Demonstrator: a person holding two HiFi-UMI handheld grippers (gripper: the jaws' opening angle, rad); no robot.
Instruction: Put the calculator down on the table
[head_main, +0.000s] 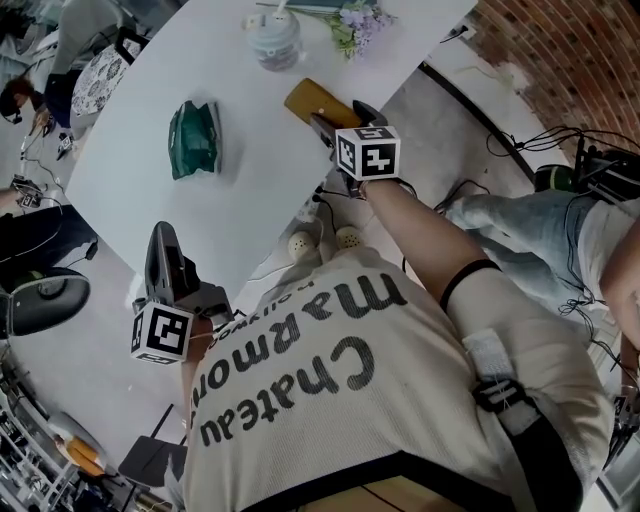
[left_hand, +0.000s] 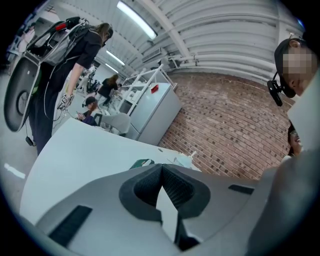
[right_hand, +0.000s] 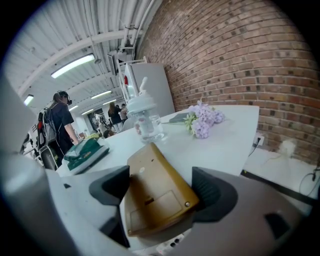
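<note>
The calculator (head_main: 312, 100) is tan and lies back side up near the edge of the white table (head_main: 130, 180). In the right gripper view the calculator (right_hand: 152, 197) fills the space between the two dark pads. My right gripper (head_main: 335, 128) stands wide around it, jaws open; the right pad (right_hand: 212, 195) is close against one corner and the left pad (right_hand: 112, 187) sits beside the other edge. My left gripper (head_main: 163, 262) hangs at the table's near-left edge, shut with nothing in it, and its pads meet in the left gripper view (left_hand: 161, 187).
On the table are a green packet (head_main: 195, 137), a clear jar with a straw (head_main: 275, 40) and lilac flowers (head_main: 355, 22). A seated person's leg (head_main: 520, 215) and floor cables (head_main: 500, 130) are to the right. A brick wall (right_hand: 235, 55) stands behind; people are standing in the background.
</note>
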